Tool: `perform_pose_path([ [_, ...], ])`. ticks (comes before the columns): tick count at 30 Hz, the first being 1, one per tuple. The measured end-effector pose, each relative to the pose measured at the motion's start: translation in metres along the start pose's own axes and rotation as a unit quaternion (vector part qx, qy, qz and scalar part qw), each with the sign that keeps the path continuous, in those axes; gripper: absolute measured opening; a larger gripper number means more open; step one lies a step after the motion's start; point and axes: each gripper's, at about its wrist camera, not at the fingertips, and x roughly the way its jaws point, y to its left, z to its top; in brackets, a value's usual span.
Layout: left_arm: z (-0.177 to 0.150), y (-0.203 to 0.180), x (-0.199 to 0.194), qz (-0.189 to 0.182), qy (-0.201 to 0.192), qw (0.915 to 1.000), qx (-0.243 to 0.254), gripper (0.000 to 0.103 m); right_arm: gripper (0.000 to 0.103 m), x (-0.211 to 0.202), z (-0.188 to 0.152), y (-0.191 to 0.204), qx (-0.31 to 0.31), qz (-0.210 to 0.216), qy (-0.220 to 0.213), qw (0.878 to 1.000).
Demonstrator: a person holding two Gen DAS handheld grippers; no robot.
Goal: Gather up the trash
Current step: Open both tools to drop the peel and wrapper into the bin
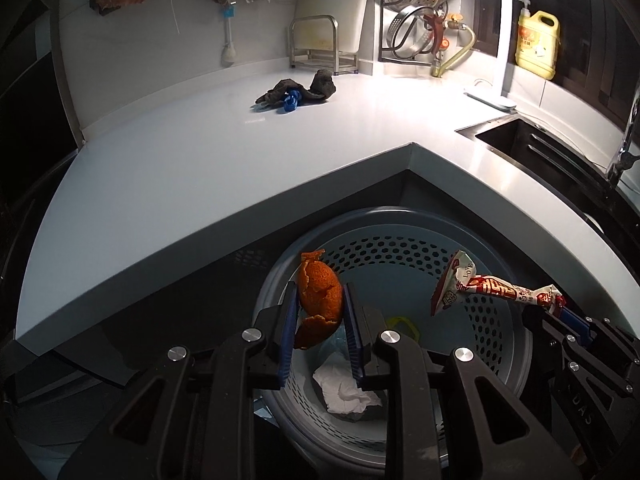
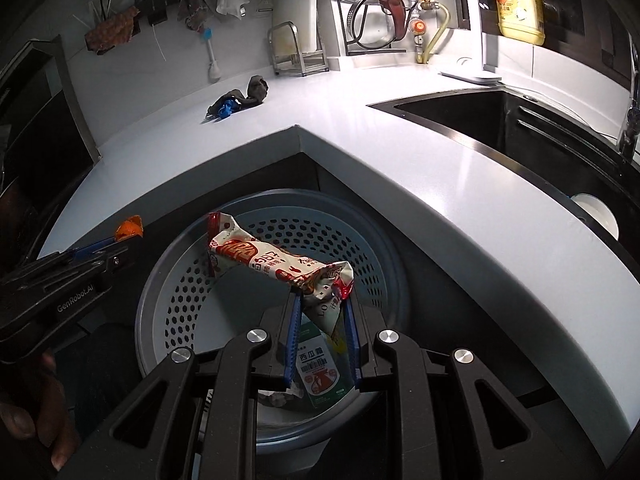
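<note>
Left gripper (image 1: 320, 312): hanging over the mouth of the perforated grey bin (image 1: 492, 312), its blue pads (image 1: 352, 328) pressing in on both sides of a piece of orange peel (image 1: 320, 300). The jaws are standing only as far apart as the peel is thick, and the peel is poking up above the fingertips and curling out below them.

Right gripper (image 2: 320, 304): also hanging over the bin (image 2: 176, 304), its jaws pinching one crumpled end of a red-and-white snack wrapper (image 2: 260, 258). The rest of the wrapper is sticking out to the gripper's left, across the open bin.

Bin: sitting on the floor in the inner corner of the L-shaped white countertop (image 1: 200, 168).

Bin contents: crumpled white tissue (image 1: 344, 392) is lying at the bottom, something yellow (image 1: 400, 326) is showing beside it, and a green-and-white packet (image 2: 320, 372) is lying under the right gripper.

Countertop: a dark rag with a blue item (image 1: 290, 100) on it is lying well back from the bin, near a metal rack (image 1: 316, 46). A yellow detergent bottle (image 1: 536, 42) is standing at the far right, behind the dark sink (image 2: 500, 120).
</note>
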Motion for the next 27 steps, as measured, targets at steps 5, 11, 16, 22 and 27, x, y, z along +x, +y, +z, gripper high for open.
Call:
perform_pose_path([
  [5,0.0000,0.0014,-0.0010,-0.002,0.000,1.0000,-0.004,0.025,0.021,0.0016,0.0011,0.0026,-0.004,0.005,0.004,1.000],
  [11,-0.0002,0.0017,-0.0005,0.000,0.002,1.0000,-0.006,0.035,0.027,0.0015,0.0020,0.0052,-0.007,0.008,0.001,1.000],
  [16,-0.0015,0.0027,-0.0038,0.009,-0.008,0.9999,-0.004,0.061,0.054,-0.0034,0.0027,0.0066,-0.005,0.001,-0.015,1.000],
  [22,-0.0015,0.0048,-0.0019,0.011,-0.004,0.9999,-0.006,0.065,0.054,-0.0032,0.0039,0.0059,-0.002,0.004,-0.011,1.000],
  [27,-0.0015,0.0071,-0.0032,0.011,-0.008,0.9999,-0.009,0.067,0.054,-0.0030,0.0042,0.0066,-0.002,0.006,-0.010,1.000],
])
